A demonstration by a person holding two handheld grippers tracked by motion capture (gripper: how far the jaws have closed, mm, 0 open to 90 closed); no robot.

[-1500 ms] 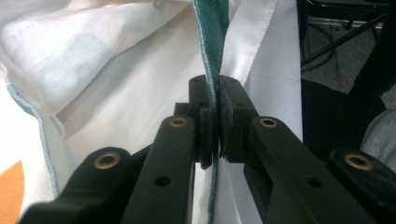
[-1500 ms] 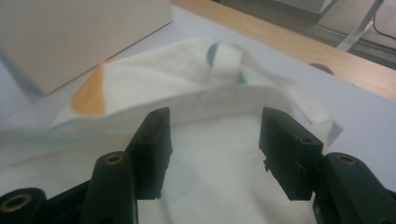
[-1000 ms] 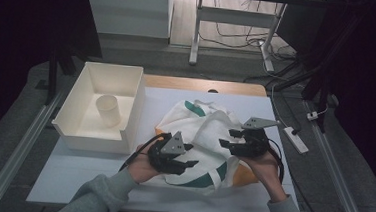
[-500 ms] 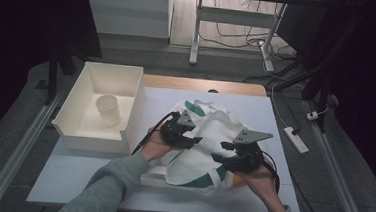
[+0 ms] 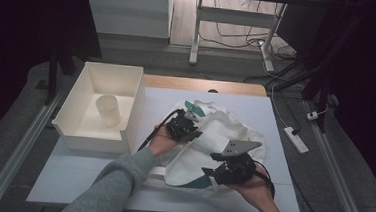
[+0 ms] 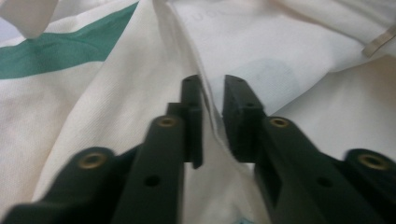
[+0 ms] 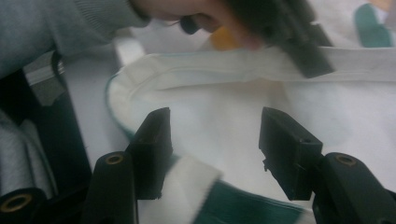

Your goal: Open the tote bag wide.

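White garment w/ green trim (image 5: 214, 138) lies crumpled mid-table, right of the bin, spread between both hands. Looks like a folding or flattening job, judged early: cloth is bunched, ridges everywhere, no clean fold visible.

Left gripper (image 5: 187, 127) sits on the far-left part of the cloth, near a green patch. In the left gripper view its jaws have just been closing and are nearly together, w/ a raised fabric ridge (image 6: 212, 116) running up between them; fingertips (image 6: 194, 100) appear to pinch that crease, so it grips the garment.

Right gripper (image 5: 224, 171) is at the near edge of the cloth. In the right gripper view (image 7: 212, 140) its jaws stand apart, open, hovering over white fabric by the hem and green band (image 7: 243, 205); no pad presses on anything. Left hand and its gripper show farther off at top of that view.

Left to do, as I judge: right side needs a hold on the near hem, then pull the cloth taut and lay it flat.

Around: white bin (image 5: 128, 77) at left w/ a pale cup (image 5: 108, 110) standing inside, close to the left forearm's sleeve (image 5: 115, 181), could get bumped. White table (image 5: 70, 183), wooden strip at far edge (image 5: 202, 85). Power strip (image 5: 296, 139) on the floor at right, well apart. Nothing lies on the garment itself.
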